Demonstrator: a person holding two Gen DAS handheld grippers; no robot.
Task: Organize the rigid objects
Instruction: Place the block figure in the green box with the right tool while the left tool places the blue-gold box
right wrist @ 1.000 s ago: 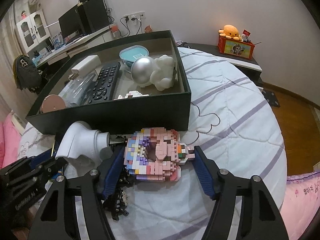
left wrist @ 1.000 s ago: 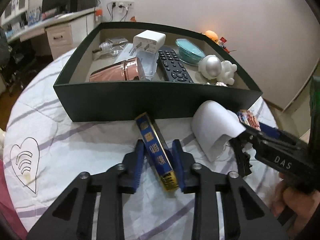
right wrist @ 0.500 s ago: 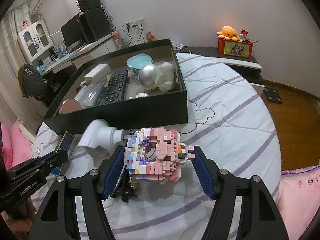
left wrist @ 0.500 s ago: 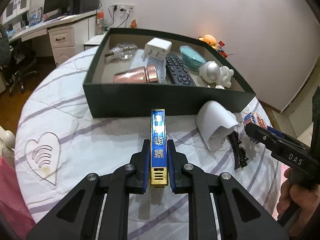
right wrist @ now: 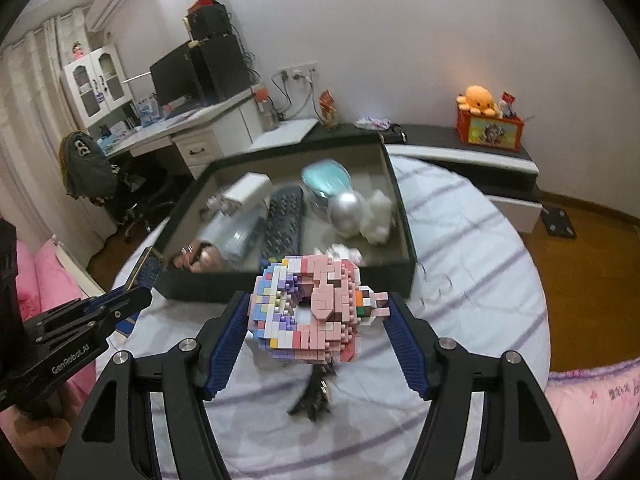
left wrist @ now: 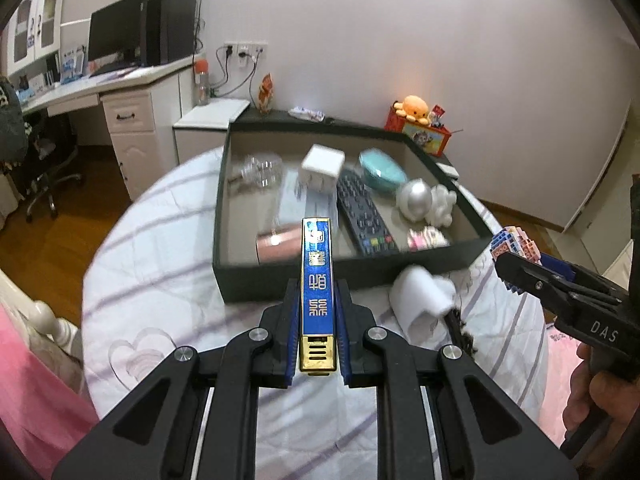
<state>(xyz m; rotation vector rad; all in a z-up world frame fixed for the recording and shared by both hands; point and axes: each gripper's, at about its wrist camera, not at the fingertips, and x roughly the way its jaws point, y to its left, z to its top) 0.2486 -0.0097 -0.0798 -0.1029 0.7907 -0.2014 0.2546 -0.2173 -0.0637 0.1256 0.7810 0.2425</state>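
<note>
Your left gripper [left wrist: 318, 312] is clamped on a slim blue and gold box [left wrist: 317, 280], its blue pads [left wrist: 293, 320] pressed flat against the two long sides. The box's long axis runs straight ahead along the fingers, gold end toward you and far end pointing at the dark green tray [left wrist: 280, 276], which it overlaps in the left wrist view. It is held in the air above the white, purple-striped bedcover [left wrist: 160, 280].

Inside the tray, from left to right, lie a clear glass bottle [left wrist: 260, 170], a copper-coloured cylinder [left wrist: 278, 242] on its side near the front wall, a white plug adapter [left wrist: 322, 164], a dark remote control [left wrist: 362, 216] with its long axis running front to back, a teal dish [left wrist: 382, 170], a white figure with a silver ball head [left wrist: 426, 202], and a small pink and white piece [left wrist: 426, 236] in the front right corner.

Just in front of the tray's right end a white cup-shaped piece [left wrist: 420, 300] lies on the cover, with a black hair claw [right wrist: 314, 394] beside it.

Your right gripper [right wrist: 318, 316] is closed on a pastel brick-built model [right wrist: 308, 308], mostly pink with a ring-shaped hollow; its widest span lies across the jaws, which stand wide apart around it, pads touching both ends. It too is held off the cover, near the tray's front wall.
</note>
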